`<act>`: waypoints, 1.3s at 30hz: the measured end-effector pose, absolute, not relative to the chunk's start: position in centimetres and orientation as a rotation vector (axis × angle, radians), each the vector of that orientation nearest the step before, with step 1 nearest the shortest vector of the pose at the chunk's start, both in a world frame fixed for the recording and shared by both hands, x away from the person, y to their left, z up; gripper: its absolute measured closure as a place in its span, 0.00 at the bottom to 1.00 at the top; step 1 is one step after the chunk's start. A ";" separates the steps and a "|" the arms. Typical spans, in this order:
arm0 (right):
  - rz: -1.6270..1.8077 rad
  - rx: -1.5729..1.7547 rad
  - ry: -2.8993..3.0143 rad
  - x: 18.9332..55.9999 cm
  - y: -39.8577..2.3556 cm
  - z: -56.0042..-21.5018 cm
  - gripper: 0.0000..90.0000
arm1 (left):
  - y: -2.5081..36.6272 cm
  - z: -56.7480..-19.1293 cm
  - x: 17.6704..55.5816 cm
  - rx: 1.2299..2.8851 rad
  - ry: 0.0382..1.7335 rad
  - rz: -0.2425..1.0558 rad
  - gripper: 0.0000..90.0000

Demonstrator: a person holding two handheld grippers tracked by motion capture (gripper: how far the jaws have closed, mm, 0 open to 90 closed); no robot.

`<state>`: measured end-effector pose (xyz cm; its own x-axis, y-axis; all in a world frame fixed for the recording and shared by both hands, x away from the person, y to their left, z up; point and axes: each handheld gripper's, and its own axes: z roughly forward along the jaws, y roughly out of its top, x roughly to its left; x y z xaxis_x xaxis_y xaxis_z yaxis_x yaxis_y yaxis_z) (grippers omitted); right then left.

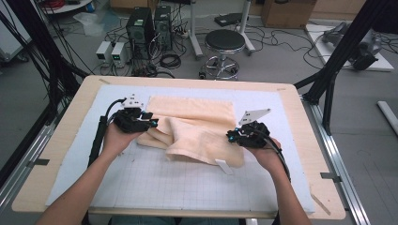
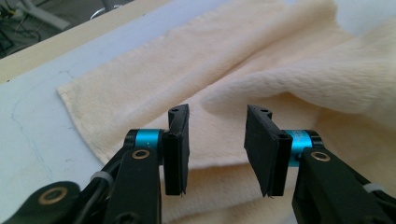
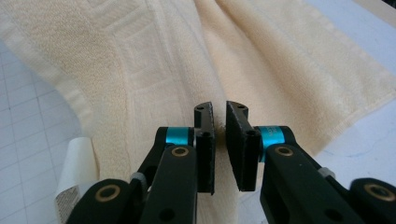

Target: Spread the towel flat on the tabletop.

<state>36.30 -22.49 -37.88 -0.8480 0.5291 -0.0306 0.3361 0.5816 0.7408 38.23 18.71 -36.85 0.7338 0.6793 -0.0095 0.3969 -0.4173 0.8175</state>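
My counter (image 1: pixel 300 122) is a pale wooden top covered by a white gridded mat (image 1: pixel 187 183). Beyond its far edge the grey floor carries a round black stool (image 1: pixel 224 42), two computer towers (image 1: pixel 150 26) and loose cables. A black frame post (image 1: pixel 342 51) slants down beside the far right corner.

The cream towel (image 1: pixel 197 126) lies on the far middle of the mat, rumpled and partly folded over itself, with a white label (image 1: pixel 224 166) sticking out at its near edge. The near half of the mat is bare grid, and strips of mat show to the left and right of the towel.

My forearms come in from the near edge, spread apart, one hand at each side of the towel. My left claw (image 2: pixel 217 140) sits at the towel's left side, pointing in over the cloth; its jaws stand apart, released, with nothing pinched between them and towel lying beyond. My right claw (image 3: pixel 219 140) is at the towel's right edge, its jaws parted by only a narrow gap; towel shows through the gap, but I cannot tell whether the pads grip it.
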 end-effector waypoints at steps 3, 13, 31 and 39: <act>1.116 0.709 2.559 35.9 -22.2 -37.6 0.86 | 17.8 -37.4 36.7 2.064 0.725 0.361 0.75; 1.076 0.711 2.600 35.2 -21.7 -39.3 0.81 | 13.2 -40.9 37.1 2.127 0.705 0.324 0.65; 1.088 0.687 2.603 34.3 -22.0 -40.1 0.87 | 16.1 -38.5 35.1 2.091 0.677 0.348 0.92; 1.093 0.667 2.601 33.6 -22.0 -39.9 0.88 | 20.1 -37.1 32.7 2.054 0.690 0.328 0.94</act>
